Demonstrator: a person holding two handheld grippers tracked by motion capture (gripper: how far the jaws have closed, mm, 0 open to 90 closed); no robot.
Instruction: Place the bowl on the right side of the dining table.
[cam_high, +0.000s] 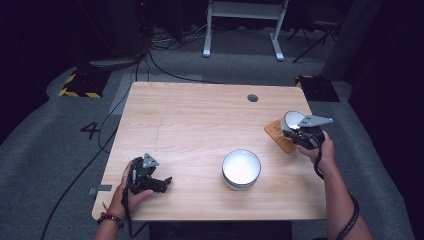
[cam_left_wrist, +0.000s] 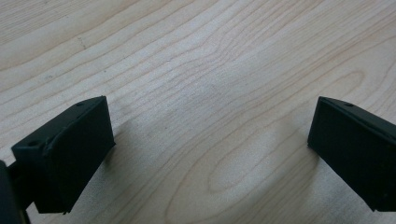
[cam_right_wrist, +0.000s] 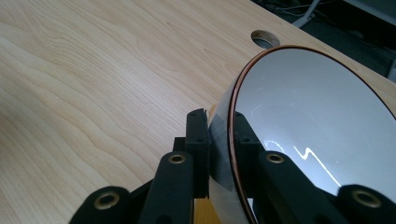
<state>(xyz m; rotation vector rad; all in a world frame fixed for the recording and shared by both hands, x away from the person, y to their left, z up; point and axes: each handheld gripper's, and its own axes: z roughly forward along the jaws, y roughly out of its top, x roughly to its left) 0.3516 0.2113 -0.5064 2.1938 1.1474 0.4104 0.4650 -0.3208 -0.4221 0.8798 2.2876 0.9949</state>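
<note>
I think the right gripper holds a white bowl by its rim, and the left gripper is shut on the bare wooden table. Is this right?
Not quite. The left gripper is open: the left gripper view shows its jaws wide apart over the bare light wooden table. The right gripper does pinch the round white bowl by its rim.

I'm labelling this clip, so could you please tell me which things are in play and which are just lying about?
In play: right gripper, shut on a bowl by its rim; wooden mat beneath; second bowl.
Lying about: floor cables, white frame.
</note>
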